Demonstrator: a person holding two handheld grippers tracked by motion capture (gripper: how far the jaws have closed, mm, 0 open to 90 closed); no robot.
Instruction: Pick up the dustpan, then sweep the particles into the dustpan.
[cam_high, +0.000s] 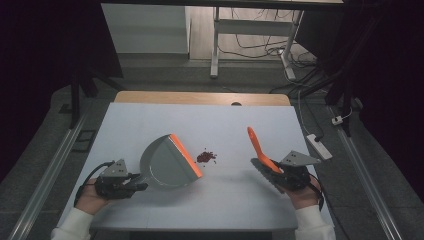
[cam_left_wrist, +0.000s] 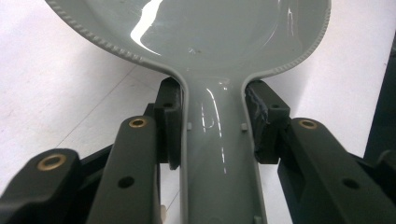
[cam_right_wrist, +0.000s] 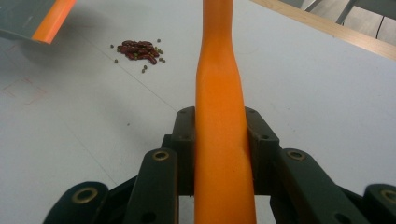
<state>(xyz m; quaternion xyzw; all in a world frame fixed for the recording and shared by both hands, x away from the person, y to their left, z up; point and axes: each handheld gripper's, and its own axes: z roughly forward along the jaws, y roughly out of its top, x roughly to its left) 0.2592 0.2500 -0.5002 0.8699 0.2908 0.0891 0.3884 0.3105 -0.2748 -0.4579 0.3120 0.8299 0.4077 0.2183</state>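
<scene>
**Dustpan and brush in hand, beans between them**

We hold the left gripper (cam_high: 131, 184) clenched on the handle of the grey plastic dustpan with an orange rubber lip (cam_high: 167, 162); in the left gripper view its black pads (cam_left_wrist: 170, 123) press both sides of the glossy grey handle, with the pan's bowl spreading out beyond them. In the high view the dustpan sits on the left half of the white table (cam_high: 150, 120), its orange edge turned toward the middle.

Our right gripper (cam_high: 281, 172) is clamped on the small orange-handled hand brush with dark bristles (cam_high: 261, 152). The right gripper view shows the orange handle running straight up between the two black pads, which touch it on either side. In the high view the handle's free end points up and away from us, while the bristles lie near the gripper.

The little heap of dark red beans with a few scattered green ones (cam_right_wrist: 138, 49) lies on the table between the dustpan's lip and the brush, just beside the lip and touching neither.
</scene>
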